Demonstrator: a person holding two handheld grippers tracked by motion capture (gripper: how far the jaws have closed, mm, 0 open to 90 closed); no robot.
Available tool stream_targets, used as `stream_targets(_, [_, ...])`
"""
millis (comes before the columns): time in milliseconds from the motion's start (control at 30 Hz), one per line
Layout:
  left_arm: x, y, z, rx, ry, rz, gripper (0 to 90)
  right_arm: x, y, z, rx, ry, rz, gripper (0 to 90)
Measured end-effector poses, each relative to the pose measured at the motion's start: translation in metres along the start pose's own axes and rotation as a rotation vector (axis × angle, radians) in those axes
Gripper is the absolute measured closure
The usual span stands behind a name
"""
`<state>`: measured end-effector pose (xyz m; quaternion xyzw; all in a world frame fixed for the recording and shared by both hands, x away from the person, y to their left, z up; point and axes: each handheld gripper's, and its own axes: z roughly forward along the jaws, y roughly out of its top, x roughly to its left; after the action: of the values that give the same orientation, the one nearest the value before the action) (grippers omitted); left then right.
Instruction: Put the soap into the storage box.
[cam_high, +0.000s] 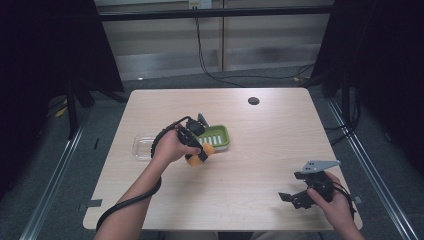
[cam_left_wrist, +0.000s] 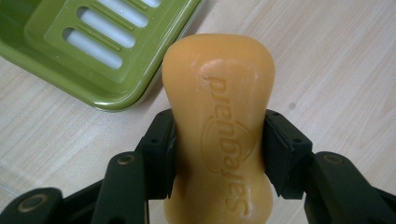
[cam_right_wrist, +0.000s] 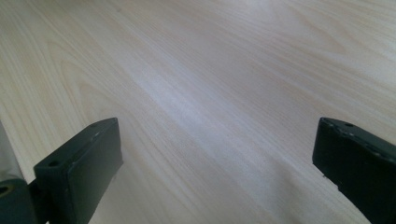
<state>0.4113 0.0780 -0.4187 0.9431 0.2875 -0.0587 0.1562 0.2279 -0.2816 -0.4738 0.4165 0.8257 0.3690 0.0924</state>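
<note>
orange soap bar (cam_left_wrist: 219, 140) clamped in my left gripper (cam_left_wrist: 217, 149), just near the green soap dish (cam_left_wrist: 93, 56); right gripper (cam_right_wrist: 215, 163) gapes over bare table (cam_right_wrist: 210, 70).

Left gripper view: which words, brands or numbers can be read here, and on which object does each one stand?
"Safeguard": pressed into the orange soap bar, upside down in this view; the bar sits clamped in the left gripper.
Green soap dish: slots, no text.
Wooden table: no text.
</note>
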Motion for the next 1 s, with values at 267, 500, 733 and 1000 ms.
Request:
stream_targets(267, [0.001, 0.006, -0.006, 0.017, 0.009, 0.01, 50.0, 0.0, 0.0, 0.0, 0.0, 0.0, -0.001, 1.3])
stream_targets(500, [0.002, 0.011, -0.008, 0.021, 0.019, 0.02, 50.0, -0.001, 0.0, 0.0, 0.0, 0.0, -0.001, 1.4])
stream_targets(733, [0.005, 0.018, -0.012, 0.014, 0.023, 0.027, 50.0, 0.0, 0.0, -0.001, 0.0, -0.001, -0.001, 1.4])
stream_targets(1000, [0.009, 0.023, -0.013, 0.017, 0.013, 0.026, 49.9, -0.001, 0.0, -0.001, -0.004, -0.002, 0.0, 1.4])
